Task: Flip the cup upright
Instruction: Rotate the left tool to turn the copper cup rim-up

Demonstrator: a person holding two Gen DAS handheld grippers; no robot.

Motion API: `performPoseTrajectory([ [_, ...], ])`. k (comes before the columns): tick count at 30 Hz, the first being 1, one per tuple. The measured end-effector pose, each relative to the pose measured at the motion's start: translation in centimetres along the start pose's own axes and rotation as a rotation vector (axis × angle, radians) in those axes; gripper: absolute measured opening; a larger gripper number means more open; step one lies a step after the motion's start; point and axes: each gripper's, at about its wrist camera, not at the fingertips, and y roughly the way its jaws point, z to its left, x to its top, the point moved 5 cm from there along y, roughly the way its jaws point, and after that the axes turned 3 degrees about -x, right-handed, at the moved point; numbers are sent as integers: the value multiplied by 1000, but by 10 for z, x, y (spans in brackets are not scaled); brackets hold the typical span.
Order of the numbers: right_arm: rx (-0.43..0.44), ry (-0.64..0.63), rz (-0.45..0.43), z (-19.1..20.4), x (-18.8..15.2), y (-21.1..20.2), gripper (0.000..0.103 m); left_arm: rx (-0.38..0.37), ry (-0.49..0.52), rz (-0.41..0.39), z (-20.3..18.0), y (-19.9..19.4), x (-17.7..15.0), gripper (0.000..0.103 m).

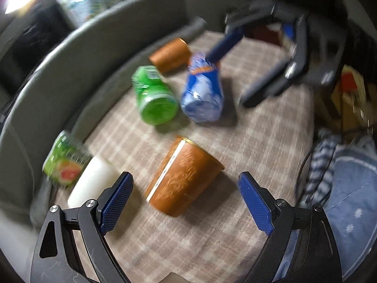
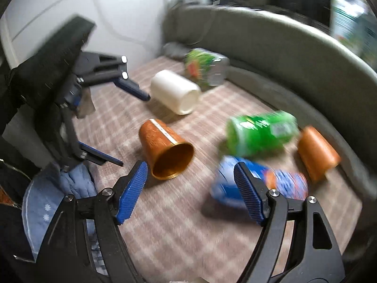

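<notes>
The left gripper (image 1: 186,202) is hovering with its blue fingers spread wide and nothing between them, the near copper cup (image 1: 182,176) lying just ahead of its tips. The right gripper (image 2: 190,191) is also gaping open and empty, its fingertips sitting near the same cup's mouth on one side and against the blue can (image 2: 259,181) on the other.

The risk, as I see it, is rolling: the cup is lying on its side on the soft checked cushion (image 1: 259,141), and a finger nudging its rounded wall could send it toward the white cup (image 1: 94,181) or the edge. The right gripper could equally be bumping the blue can, which is lying beside the green can (image 2: 261,134). Both views are smeared, so exact gaps are hard to judge.

The cup itself is looking like embossed copper-brown metal, tapered, with a pale band near its base and a shiny golden interior opening toward the right gripper. A second copper cup (image 2: 318,153) is lying farther off by the grey sofa back (image 2: 282,47), near a green printed can (image 2: 205,67).
</notes>
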Motion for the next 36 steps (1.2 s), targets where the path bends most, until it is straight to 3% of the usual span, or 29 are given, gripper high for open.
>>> performPoseTrajectory([
  [9,-58,178,-68,-30,-30,-35,79,-13,151,164,-2,38,8,88],
  [20,-62,252,-92,-44,-27,-30,79,2,227,241,1,64,10,85],
  [24,-73,273,-94,-49,-29,-30,79,-5,238,244,1,72,12,83],
  [26,-85,290,-92,-53,-31,-30,79,3,226,234,1,75,15,71],
  [31,-93,307,-95,-56,-33,-30,79,-16,174,212,6,76,17,68],
  [36,-100,297,-100,-52,-30,-29,79,-36,46,122,27,67,20,68],
])
